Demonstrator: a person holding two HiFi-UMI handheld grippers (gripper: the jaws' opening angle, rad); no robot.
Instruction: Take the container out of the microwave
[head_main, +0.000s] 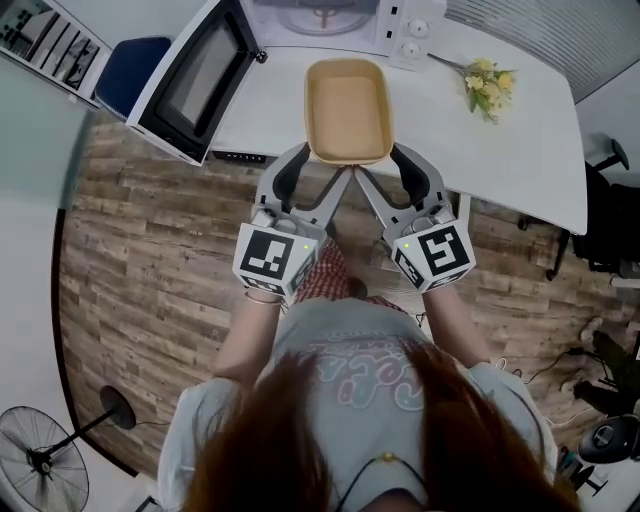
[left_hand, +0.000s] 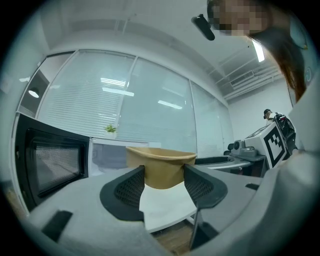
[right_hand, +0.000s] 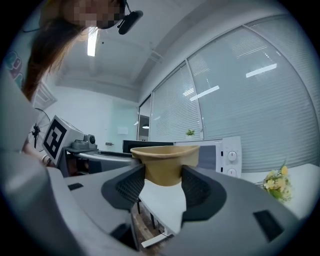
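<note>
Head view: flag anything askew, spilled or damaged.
Nothing stands out. The container is empty and looks level, gripped at its near corners by the left gripper and right gripper. The microwave door stands open, and flowers lie flat on the table.

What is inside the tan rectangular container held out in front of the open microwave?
The tan rectangular container looks empty: the head view shows its bare floor and walls. Nothing covers the interior; the left gripper and right gripper grip only its near corners.
</note>
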